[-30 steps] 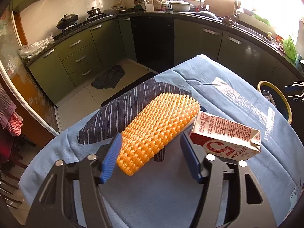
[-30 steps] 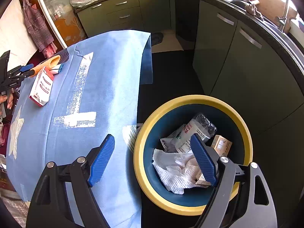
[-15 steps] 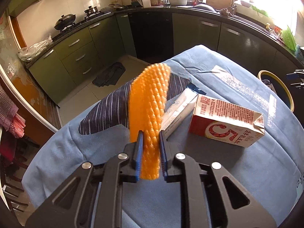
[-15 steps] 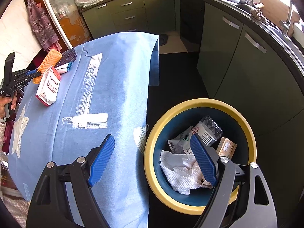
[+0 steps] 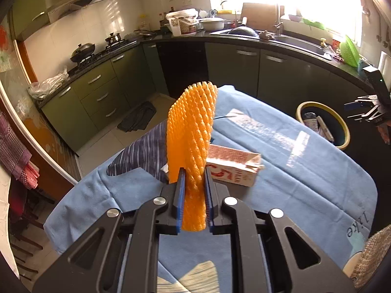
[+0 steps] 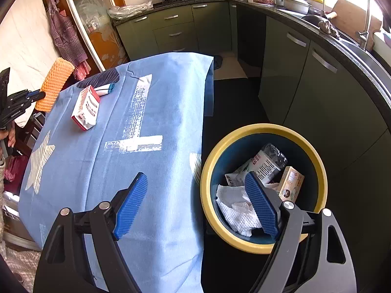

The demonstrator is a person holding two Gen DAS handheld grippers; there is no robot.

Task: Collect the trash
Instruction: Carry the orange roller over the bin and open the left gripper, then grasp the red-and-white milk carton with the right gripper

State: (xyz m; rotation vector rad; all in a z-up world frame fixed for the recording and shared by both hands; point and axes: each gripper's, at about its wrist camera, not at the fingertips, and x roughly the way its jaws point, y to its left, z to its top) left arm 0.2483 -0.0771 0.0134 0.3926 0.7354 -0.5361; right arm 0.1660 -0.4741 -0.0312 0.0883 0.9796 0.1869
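left tool (image 5: 193,190): clamped on the orange foam net (image 5: 191,136); jaws have just been closing, net squeezed between the blue pads, lifted clear of the tabletop (image 5: 305,171)
foam net: stands upright out of the jaws; from the right wrist view it hangs beyond the tabletop's far-left edge (image 6: 55,83)
right tool (image 6: 195,205): wide, nothing between the pads; one pad over the blue cloth, the other over the bin (image 6: 264,246)
milk carton (image 5: 234,168): red and white, lying on its side on the tabletop, just behind the net
white tube (image 6: 103,88): on the tabletop just beyond the carton, blue cap end
bin: yellow rim, dark blue inside, on the floor right beside the tabletop's edge
bin contents: crumpled paper towel (image 6: 238,210), plastic bottle (image 6: 265,162), small box (image 6: 290,183)
tabletop: covered in blue cloth with white print
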